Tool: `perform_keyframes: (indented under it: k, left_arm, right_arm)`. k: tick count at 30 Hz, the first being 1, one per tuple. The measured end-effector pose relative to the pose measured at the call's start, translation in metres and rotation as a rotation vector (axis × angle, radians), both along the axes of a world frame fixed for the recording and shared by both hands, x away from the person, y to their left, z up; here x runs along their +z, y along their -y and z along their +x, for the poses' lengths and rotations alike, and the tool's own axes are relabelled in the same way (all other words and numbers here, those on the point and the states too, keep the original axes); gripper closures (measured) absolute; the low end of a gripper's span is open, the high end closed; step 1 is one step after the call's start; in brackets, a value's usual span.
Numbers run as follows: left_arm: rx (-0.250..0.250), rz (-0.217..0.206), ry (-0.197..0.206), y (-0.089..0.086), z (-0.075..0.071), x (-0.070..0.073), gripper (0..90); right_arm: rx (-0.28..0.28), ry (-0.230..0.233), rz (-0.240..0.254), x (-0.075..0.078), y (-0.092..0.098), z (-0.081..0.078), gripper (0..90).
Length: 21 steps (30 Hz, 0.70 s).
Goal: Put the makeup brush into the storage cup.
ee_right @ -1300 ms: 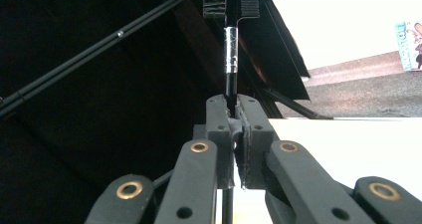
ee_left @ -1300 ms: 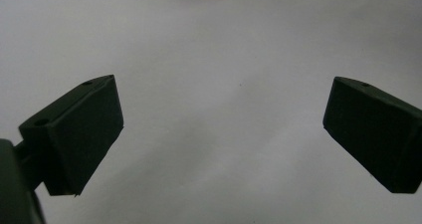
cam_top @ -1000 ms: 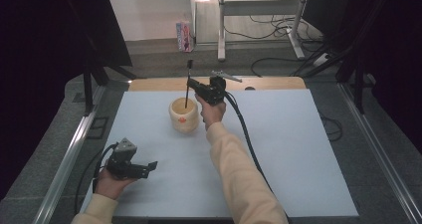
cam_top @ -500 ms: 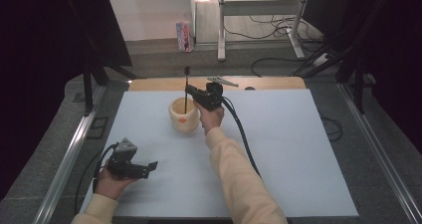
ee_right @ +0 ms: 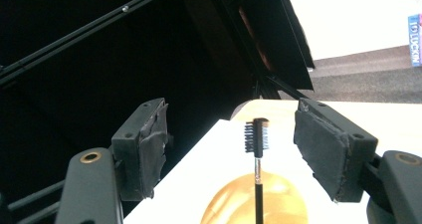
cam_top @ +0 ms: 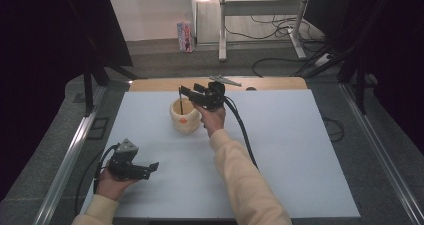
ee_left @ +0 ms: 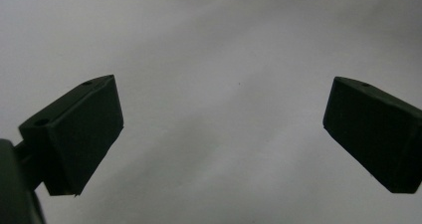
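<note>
The small brush [ee_right: 257, 134] stood upright in the cream cup [cam_top: 185, 116] at the far middle of the white table [cam_top: 300, 150], its long axis near vertical, bristle head on top. It rose between the spread jaws of the right gripper [ee_right: 230, 152] — untouched by either pad. The left gripper [cam_top: 134, 167], jaws also wide apart, lay well apart at the near left corner. A second earlier the right gripper had sat a little further right — it had shifted left around the brush.
</note>
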<state>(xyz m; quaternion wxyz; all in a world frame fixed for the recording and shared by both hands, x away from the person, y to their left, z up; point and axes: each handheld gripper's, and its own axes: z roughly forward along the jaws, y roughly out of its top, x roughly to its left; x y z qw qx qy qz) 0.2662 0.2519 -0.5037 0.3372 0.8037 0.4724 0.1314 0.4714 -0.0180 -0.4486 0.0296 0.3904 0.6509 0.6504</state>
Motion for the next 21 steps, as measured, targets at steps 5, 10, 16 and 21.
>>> perform_keyframes:
  k: [5,10,16,21]
  left_arm:
    - [-0.001,0.0,-0.001,0.0,0.0,0.0,3.1]
    - [0.002,-0.003,0.0,0.0,0.0,0.0,3.1]
    - [0.001,-0.002,0.0,0.0,0.0,0.0,3.1]
    - [0.002,-0.001,0.0,0.0,0.0,0.0,3.1]
  right_arm:
    - [0.026,-0.001,-0.004,0.003,0.004,-0.001,19.3]
    - [0.052,-0.015,-0.009,0.004,0.007,0.0,16.1]
    - [0.048,-0.025,-0.042,0.006,0.013,0.0,15.6]
    - [0.067,-0.033,-0.069,0.009,0.019,-0.002,15.5]
